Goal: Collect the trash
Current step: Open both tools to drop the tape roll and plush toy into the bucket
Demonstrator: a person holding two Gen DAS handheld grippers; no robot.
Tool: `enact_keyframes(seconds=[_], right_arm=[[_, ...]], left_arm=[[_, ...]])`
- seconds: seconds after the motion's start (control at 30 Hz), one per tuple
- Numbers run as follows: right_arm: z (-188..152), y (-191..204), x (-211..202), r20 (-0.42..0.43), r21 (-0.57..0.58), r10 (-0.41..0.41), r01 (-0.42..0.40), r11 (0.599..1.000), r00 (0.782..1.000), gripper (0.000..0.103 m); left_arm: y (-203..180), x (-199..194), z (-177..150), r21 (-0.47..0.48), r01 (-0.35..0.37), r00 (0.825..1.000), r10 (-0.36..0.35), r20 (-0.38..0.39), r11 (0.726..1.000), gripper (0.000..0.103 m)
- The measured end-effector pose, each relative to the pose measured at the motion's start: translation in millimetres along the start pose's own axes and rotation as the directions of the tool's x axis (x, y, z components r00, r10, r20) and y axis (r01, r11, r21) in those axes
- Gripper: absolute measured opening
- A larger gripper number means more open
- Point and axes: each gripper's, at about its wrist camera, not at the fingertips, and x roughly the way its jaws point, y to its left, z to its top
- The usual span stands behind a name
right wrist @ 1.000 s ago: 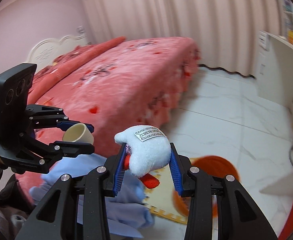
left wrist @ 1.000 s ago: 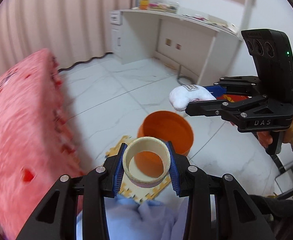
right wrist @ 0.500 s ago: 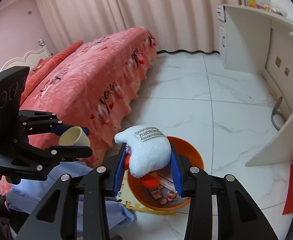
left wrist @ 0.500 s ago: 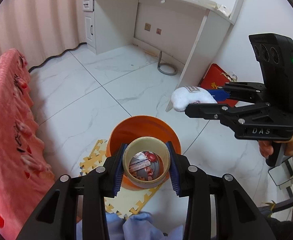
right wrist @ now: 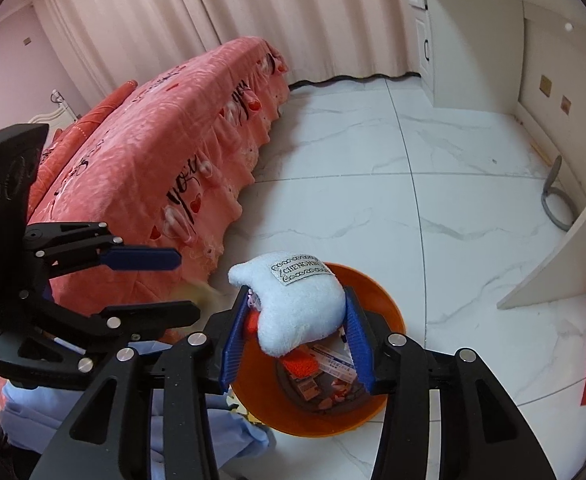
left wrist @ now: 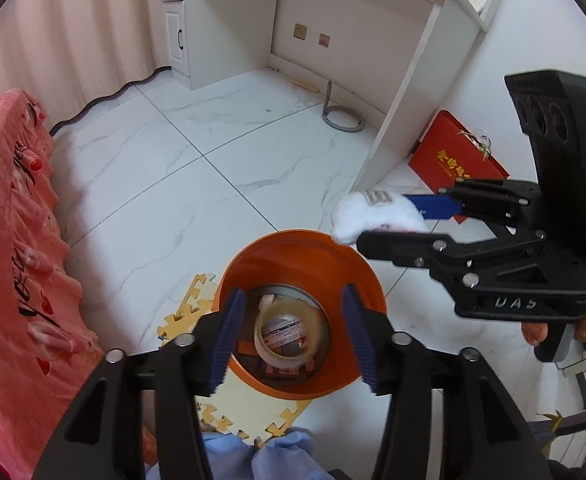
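The left gripper (left wrist: 293,330) points down over the orange bin (left wrist: 253,264), and its jaws are opening. The tape roll (left wrist: 287,334) is between the blue pads (left wrist: 229,336) but touches neither of them; it is free and appears inside the bin, above the packets and other trash at the bottom.

The right gripper (right wrist: 299,330) is also above the bin (right wrist: 389,312), and its jaws are opening too. The white plush item (right wrist: 297,308), with a sewn label on top, is between its pads. The right pad seems to be against the fabric, while on the left a small gap shows, so whether the item is gripped cannot be told for sure. In the left wrist view this gripper (left wrist: 389,220) is just beyond the far right rim of the bin, with the plush item (left wrist: 373,214) at its tips.

The bin stands on a yellow foam mat (left wrist: 189,312) on the white marble floor (left wrist: 197,184). A pink bed (right wrist: 153,152) is at the left, a white desk (left wrist: 333,12) is far behind, and a red box (left wrist: 453,156) leans near the desk.
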Motion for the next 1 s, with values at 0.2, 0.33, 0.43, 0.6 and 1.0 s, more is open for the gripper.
enact_keyframes(seconds=[0.2, 0.33, 0.43, 0.6, 1.0], right_arm=[[-3.2, 0.0, 9.2, -0.019, 0.011, 0.002, -0.002, 1.000, 1.000, 0.048], [-2.5, 2.6, 11.2, -0.023, 0.014, -0.005, 0.005, 1.000, 1.000, 0.057], [-2.5, 5.3, 10.8, -0.021, 0.013, -0.010, 0.011, 1.000, 1.000, 0.058], [-4.0, 9.4, 6.8, -0.017, 0.009, -0.005, 0.005, 1.000, 1.000, 0.059], [-0.7, 45.6, -15.3, 0.010, -0.039, 0.025, -0.025, 0.999, 1.000, 0.059]], left_arm=[[2.6, 3.8, -2.0, -0.006, -0.008, 1.000, 0.007, -0.021, 1.000, 0.059], [2.1, 4.5, -1.4, -0.012, -0.003, 1.000, 0.003, -0.030, 1.000, 0.059], [3.6, 2.9, -1.7, -0.016, -0.008, 1.000, 0.007, -0.026, 1.000, 0.059], [3.3, -3.3, -5.4, -0.021, -0.013, 1.000, 0.013, -0.019, 1.000, 0.059], [5.5, -38.8, -22.0, -0.051, -0.043, 0.999, 0.044, 0.021, 0.998, 0.059]])
